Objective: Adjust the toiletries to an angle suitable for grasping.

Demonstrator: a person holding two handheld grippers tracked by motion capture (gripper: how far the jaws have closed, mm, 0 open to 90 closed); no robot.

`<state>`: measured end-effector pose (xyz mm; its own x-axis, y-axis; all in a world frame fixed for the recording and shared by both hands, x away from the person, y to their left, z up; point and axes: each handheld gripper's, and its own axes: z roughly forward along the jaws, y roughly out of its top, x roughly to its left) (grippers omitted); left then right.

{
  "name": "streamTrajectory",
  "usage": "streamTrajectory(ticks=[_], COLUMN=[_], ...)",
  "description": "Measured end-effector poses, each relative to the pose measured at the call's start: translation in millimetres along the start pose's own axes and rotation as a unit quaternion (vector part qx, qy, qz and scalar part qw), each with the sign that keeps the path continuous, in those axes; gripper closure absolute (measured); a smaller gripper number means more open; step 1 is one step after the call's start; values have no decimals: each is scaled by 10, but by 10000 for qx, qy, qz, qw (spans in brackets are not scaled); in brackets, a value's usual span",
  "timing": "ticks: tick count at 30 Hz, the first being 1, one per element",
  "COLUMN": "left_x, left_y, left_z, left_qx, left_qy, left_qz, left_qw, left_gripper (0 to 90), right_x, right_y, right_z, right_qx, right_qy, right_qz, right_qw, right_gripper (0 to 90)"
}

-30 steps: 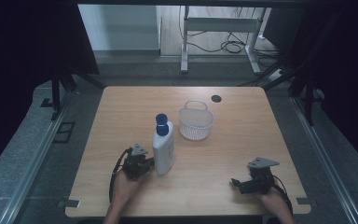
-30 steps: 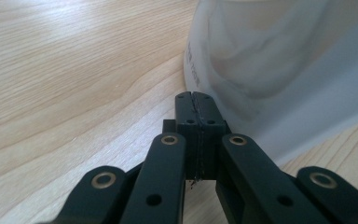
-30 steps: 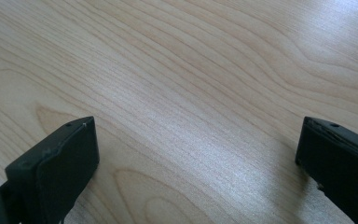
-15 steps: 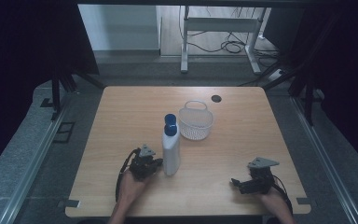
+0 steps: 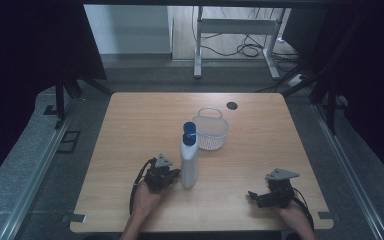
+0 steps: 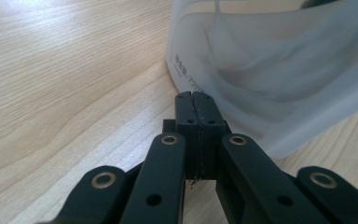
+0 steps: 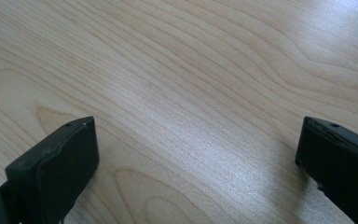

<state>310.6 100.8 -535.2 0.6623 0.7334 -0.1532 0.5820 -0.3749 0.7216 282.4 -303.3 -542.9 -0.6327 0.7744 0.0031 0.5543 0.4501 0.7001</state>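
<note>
Jaws of my left gripper [image 5: 172,175] are pressed fully together with nothing between them, tips against the base of the bottle [image 5: 188,162]. It is white, translucent plastic with a blue cap, standing upright on the table [image 5: 130,130] just before the mesh basket [image 5: 211,132]. Right gripper [image 5: 255,196] jaws stand wide apart, empty.

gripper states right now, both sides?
Left gripper: shut, nothing between the jaws, tips at the base of the bottle.
Right gripper: open, holding nothing, over the bare table.
</note>
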Motion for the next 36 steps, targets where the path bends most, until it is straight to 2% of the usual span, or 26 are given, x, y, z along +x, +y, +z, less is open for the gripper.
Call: streamTrajectory(ticks=[21, 36], left_x=[-190, -395], left_y=[64, 125], left_z=[28, 60], left_qx=[-25, -23], left_qy=[-185, -384], left_qz=[209, 485], left_qw=[9996, 9981], left_gripper=[890, 890], right_x=[0, 0], right_y=[0, 0], right_z=[0, 0], right_qx=[-1, 2], right_qy=[0, 1], right_qz=[-2, 3], right_qw=[10000, 10000], right_gripper=[0, 0])
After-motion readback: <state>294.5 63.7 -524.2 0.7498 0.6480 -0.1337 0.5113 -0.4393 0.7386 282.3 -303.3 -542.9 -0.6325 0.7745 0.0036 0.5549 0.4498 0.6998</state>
